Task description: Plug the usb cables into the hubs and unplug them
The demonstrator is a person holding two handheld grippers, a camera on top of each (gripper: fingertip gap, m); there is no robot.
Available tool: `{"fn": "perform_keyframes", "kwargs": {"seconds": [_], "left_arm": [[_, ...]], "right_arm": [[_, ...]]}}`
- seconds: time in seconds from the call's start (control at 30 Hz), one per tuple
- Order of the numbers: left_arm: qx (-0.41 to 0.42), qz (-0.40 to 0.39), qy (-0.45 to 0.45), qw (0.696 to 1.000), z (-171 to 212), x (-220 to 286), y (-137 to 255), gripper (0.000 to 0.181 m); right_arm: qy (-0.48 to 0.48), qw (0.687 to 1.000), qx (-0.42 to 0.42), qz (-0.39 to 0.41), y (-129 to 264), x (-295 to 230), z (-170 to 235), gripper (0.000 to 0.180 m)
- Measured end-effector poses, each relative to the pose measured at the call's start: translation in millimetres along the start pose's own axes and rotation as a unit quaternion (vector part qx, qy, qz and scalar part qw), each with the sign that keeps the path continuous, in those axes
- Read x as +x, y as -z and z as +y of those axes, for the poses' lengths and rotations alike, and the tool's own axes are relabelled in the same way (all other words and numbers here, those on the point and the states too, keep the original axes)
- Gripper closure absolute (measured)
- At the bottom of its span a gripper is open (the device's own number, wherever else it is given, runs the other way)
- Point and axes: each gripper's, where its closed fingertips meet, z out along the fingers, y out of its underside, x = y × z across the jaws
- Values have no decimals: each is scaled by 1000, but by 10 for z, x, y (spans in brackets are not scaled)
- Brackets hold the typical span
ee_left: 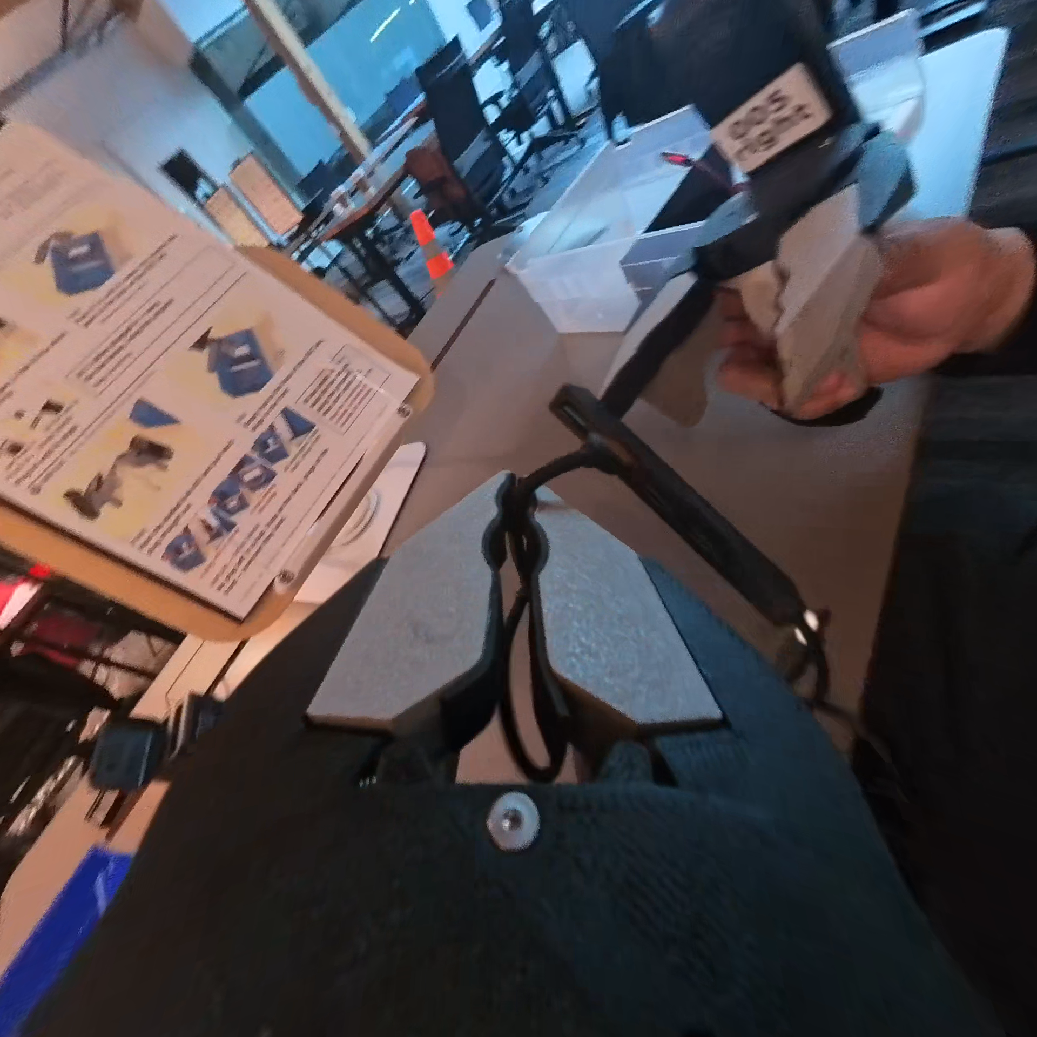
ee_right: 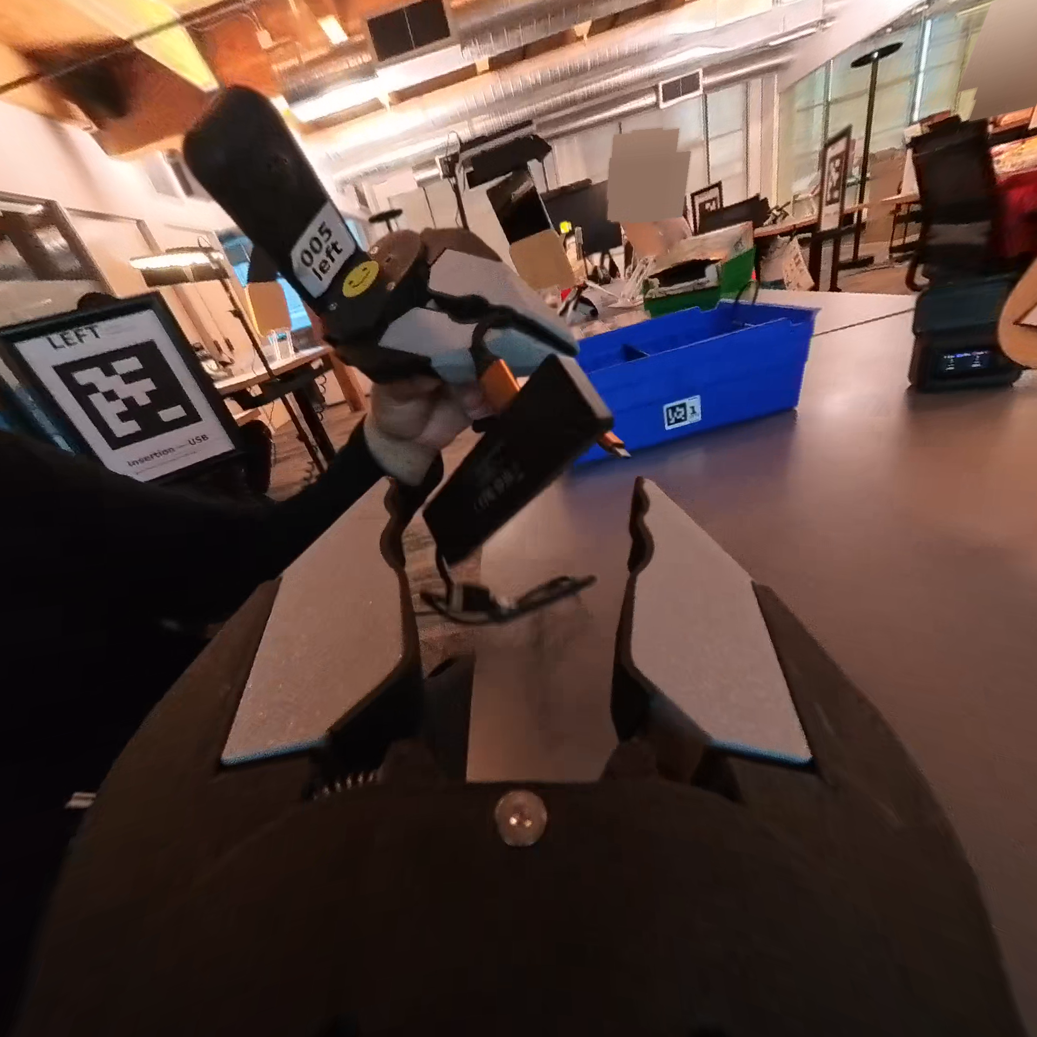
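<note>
Open-plan lab space, desks and chairs way in the back, and all the action over a grey table (ee_right: pixel 842 533). Left gripper (ee_left: pixel 513 505) had its fingers pressed together on a thin black cable (ee_left: pixel 553 470), which ran up toward one o'clock into a slim black USB hub (ee_left: pixel 673 505). So the hub wasn't sitting on the table at all; it hung in the air off that cable, tilted. In the right wrist view you could see the same hub (ee_right: pixel 513 449) dangling under the left gripper (ee_right: pixel 482 348), with an orange-sleeved plug (ee_right: pixel 502 381) up near the fingers at about twelve o'clock of the hub, and another orange connector (ee_right: pixel 611 446) poking out around four o'clock.

Right gripper (ee_right: pixel 519 522) was spread wide, nothing in it, fingers either side of the hub's lower end. My guess is it was lined up to grab the hub body so the other hand could pull or push a plug against it. One hand alone would just swing the thing around.

Blue bin (ee_right: pixel 701 381) sat farther back at two o'clock, well apart. Laminated instruction sheet (ee_left: pixel 185 393) stood at nine o'clock in the left view.
</note>
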Motion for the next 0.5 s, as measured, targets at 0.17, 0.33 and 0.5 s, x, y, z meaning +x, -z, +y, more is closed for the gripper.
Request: {"fn": "perform_keyframes", "kwargs": {"seconds": [0.17, 0.33, 0.5], "left_arm": [[32, 50, 1, 998, -127, 188, 24, 181], [-26, 30, 50, 998, 80, 68, -44, 176], [-56, 154, 270, 949, 190, 137, 146, 120]], "right_arm": [[-26, 999, -31, -34, -224, -133, 120, 108], [-72, 990, -23, -118, -323, -324, 157, 170], [-41, 999, 17, -15, -215, -34, 1, 172]]}}
